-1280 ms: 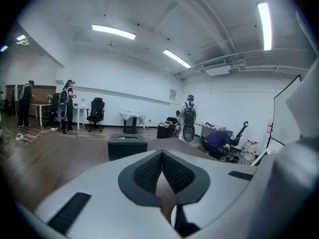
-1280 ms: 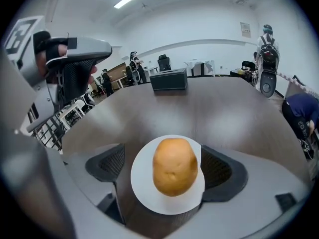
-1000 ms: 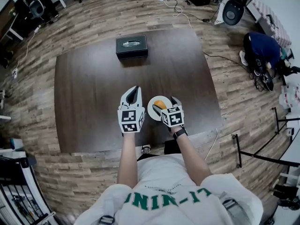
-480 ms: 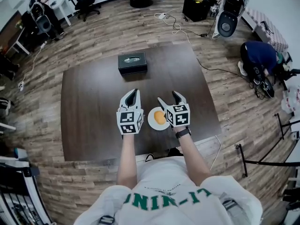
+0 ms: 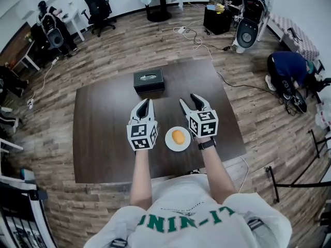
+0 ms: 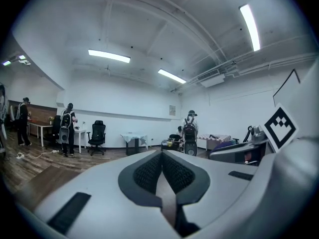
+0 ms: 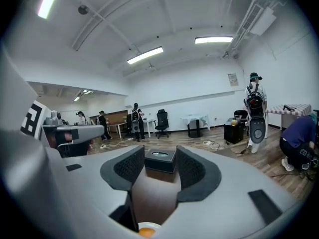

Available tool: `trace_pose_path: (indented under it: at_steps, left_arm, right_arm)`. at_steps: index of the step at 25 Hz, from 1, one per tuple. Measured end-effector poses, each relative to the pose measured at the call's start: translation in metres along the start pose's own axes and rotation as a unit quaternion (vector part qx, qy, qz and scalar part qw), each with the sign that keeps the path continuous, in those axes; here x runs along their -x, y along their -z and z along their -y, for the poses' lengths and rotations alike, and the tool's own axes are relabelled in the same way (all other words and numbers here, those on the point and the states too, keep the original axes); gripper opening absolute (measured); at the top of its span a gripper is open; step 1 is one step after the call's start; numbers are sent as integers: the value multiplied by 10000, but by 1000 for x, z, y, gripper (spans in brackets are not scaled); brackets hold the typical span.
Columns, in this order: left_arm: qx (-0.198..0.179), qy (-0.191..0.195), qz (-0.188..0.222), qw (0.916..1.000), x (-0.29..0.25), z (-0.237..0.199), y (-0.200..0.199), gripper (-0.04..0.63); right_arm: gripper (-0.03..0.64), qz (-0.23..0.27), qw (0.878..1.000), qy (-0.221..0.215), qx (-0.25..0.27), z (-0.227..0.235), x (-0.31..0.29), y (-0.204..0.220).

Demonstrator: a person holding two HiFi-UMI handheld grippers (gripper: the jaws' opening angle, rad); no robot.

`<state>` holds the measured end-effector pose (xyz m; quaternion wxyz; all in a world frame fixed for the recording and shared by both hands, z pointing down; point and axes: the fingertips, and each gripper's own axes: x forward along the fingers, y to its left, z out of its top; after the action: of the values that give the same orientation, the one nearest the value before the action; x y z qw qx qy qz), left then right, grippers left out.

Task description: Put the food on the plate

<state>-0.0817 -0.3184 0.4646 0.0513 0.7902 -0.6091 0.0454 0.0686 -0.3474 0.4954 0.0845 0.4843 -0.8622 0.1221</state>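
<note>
A round orange piece of food [image 5: 178, 136] lies on a small white plate [image 5: 171, 144] near the front edge of the dark wooden table [image 5: 103, 138]. My right gripper [image 5: 189, 101] hovers just right of the plate, apart from it. Its jaws are closing with nothing between them, and a gap still shows. In the right gripper view the plate rim and food [image 7: 147, 230] peek out below the right gripper [image 7: 160, 156]. My left gripper [image 5: 146, 104] is left of the plate, shut and empty. The left gripper [image 6: 162, 159] points out into the room.
A black box [image 5: 149, 80] [image 7: 160, 159] stands at the table's far side, ahead of both grippers. Beyond the table are cables [image 5: 199, 19] on the wood floor, an office chair [image 5: 98, 1], a crouching person in blue [image 5: 287, 65] at the right, and standing people at the left.
My right gripper has come off the plate and moved to its right, its jaws narrowing, and the orange food stays on the plate. The left gripper has kept its place beside the plate.
</note>
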Motion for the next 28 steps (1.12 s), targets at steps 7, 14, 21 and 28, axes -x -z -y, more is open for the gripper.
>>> trace_pose_path:
  at_steps: [7,14,21,28]
  left_arm:
    - [-95,-22,237,9997,-2,8,-31,14]
    - [-151,-45,351,9993,-3,7,-42,14]
    - [-165,-73,419,9990,-4,4,-51,14]
    - [-162,-112,409,9990,-2,-4,-53,14]
  right_arm:
    - [158,472,9986,38,216,2,11,-43]
    - [121,797,9963,75,301,1,14,-71]
    - [33,999,9938,211,438,2,17,-92]
    - [15,1010,9926,520,423,6,14,-93]
